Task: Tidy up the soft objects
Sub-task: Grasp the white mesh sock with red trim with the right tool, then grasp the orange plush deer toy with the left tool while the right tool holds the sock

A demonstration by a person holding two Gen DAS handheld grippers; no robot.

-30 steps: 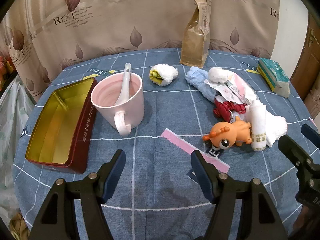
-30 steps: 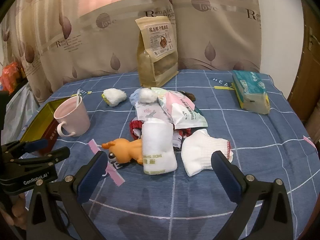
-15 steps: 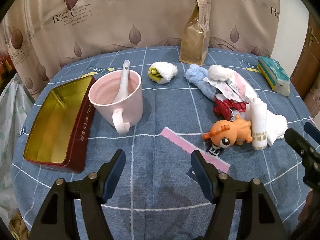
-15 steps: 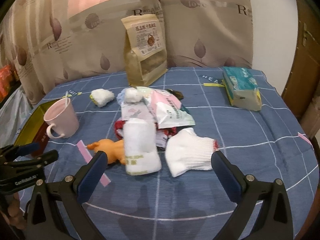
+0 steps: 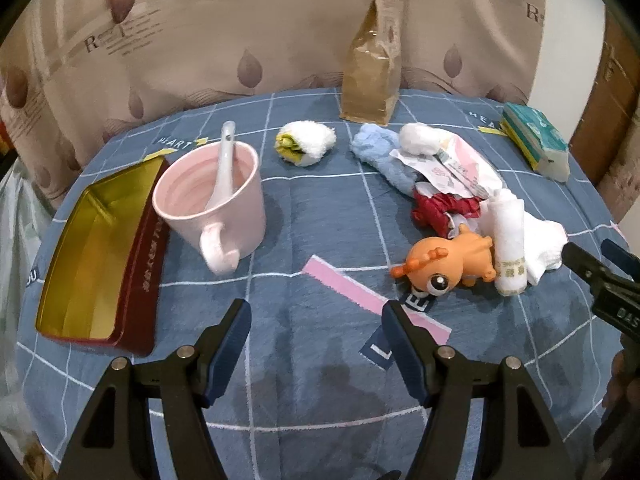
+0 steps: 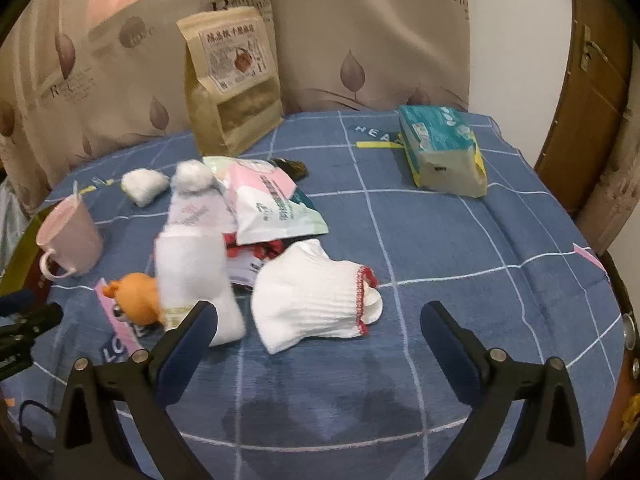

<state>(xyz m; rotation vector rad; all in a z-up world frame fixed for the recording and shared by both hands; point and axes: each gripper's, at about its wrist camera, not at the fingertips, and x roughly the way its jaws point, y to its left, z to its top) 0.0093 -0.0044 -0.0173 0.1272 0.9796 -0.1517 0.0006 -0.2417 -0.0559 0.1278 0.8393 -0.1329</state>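
sock (image 6: 316,292) lies flat on counter (image 6: 460,240), nearest right gripper (image 6: 318,320), likely first pick | towel roll (image 6: 192,276) (blurred) just left, touching toy (image 5: 448,264) | tin (image 5: 96,248) open at left, probably the bin | left gripper (image 5: 316,328) spread, empty; right gripper spread, empty

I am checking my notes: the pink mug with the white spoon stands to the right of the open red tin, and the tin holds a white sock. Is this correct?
Not quite. The pink mug with the white spoon does stand right of the open red tin, but the left wrist view shows the tin empty. The white sock lies on the tablecloth.
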